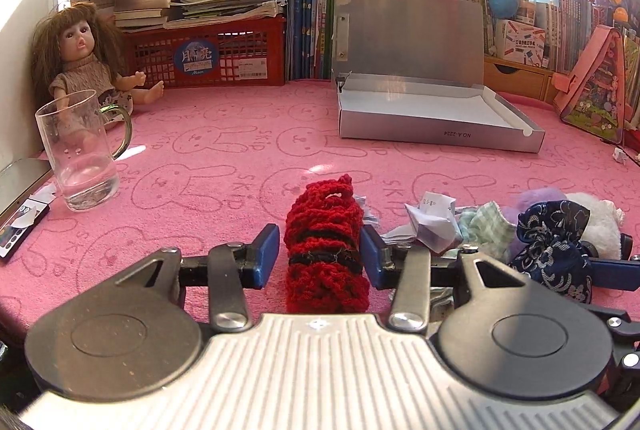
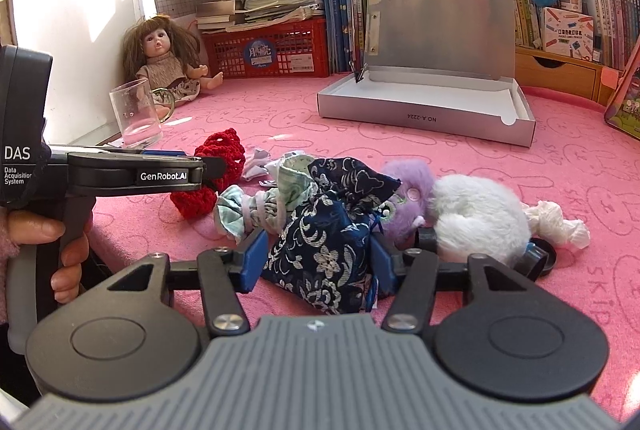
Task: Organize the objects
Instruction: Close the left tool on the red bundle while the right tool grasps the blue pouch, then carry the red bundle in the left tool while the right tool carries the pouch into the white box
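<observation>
A red crocheted pouch (image 1: 325,250) lies on the pink mat between the blue pads of my left gripper (image 1: 320,254), which touch both its sides. It also shows in the right wrist view (image 2: 218,166). My right gripper (image 2: 318,250) is shut on a dark blue floral pouch (image 2: 332,242), seen too in the left wrist view (image 1: 554,246). Beside it lie a green checked cloth bundle (image 2: 256,208), a purple fluffy toy (image 2: 412,186), a white fluffy toy (image 2: 476,218) and crumpled paper (image 1: 432,222). An open silver box (image 1: 432,114) sits further back.
A glass mug (image 1: 80,150) stands at the left in front of a doll (image 1: 84,66). A red basket (image 1: 208,56) under stacked books, upright books and plush toys line the back. A pink bag (image 1: 596,82) leans at the right. A phone (image 1: 18,230) lies near the left edge.
</observation>
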